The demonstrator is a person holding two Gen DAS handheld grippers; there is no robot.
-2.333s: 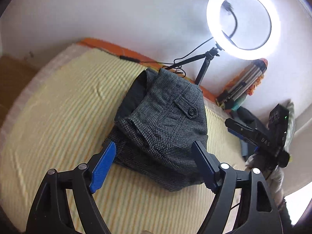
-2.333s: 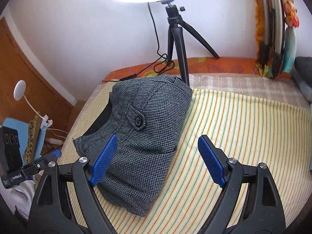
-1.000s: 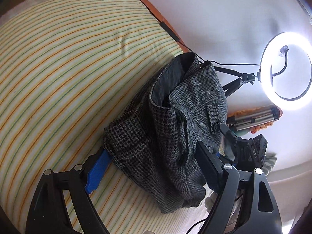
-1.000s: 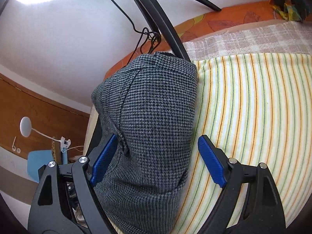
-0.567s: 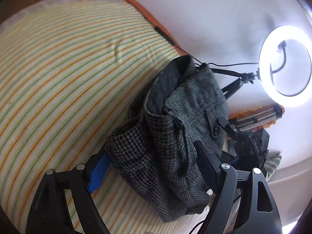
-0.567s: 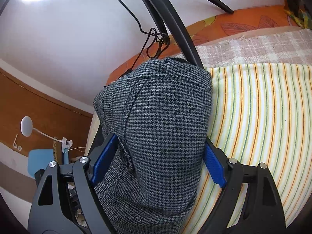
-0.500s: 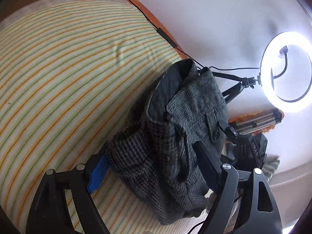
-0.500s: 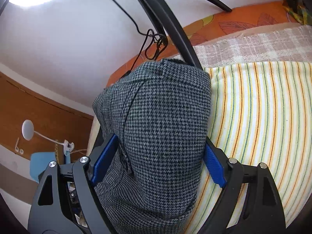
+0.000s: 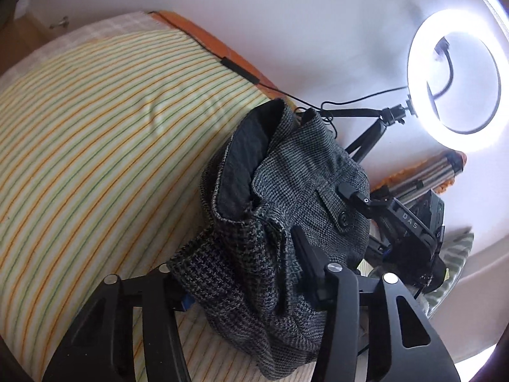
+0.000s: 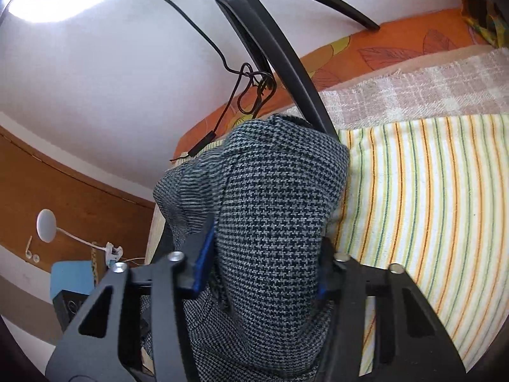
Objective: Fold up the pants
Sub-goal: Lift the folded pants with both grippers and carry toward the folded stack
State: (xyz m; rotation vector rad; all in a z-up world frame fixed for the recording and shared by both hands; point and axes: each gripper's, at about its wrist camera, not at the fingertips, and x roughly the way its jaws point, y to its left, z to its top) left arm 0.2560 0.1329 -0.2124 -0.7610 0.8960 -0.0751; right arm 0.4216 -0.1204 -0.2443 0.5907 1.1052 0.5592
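The folded grey houndstooth pants [image 9: 286,210] lie bunched on the striped bed cover [image 9: 95,146], dark lining showing at the waistband. My left gripper [image 9: 241,273] is shut on the near edge of the bundle. My right gripper [image 10: 264,261] is shut on the pants [image 10: 273,216] from the other side, and it shows in the left wrist view [image 9: 397,226] at the bundle's right. The fabric fills the space between both pairs of fingers and hides their tips.
A lit ring light [image 9: 455,79] on a black tripod [image 10: 280,57] stands close behind the pants with its cable [image 10: 251,86] trailing on the bed. An orange bed edge [image 10: 397,47] and white wall lie beyond. A wooden panel and blue object [image 10: 70,273] are at left.
Both grippers have closed from open onto the pants bundle. The fabric is now squeezed and bunched up between the fingers.
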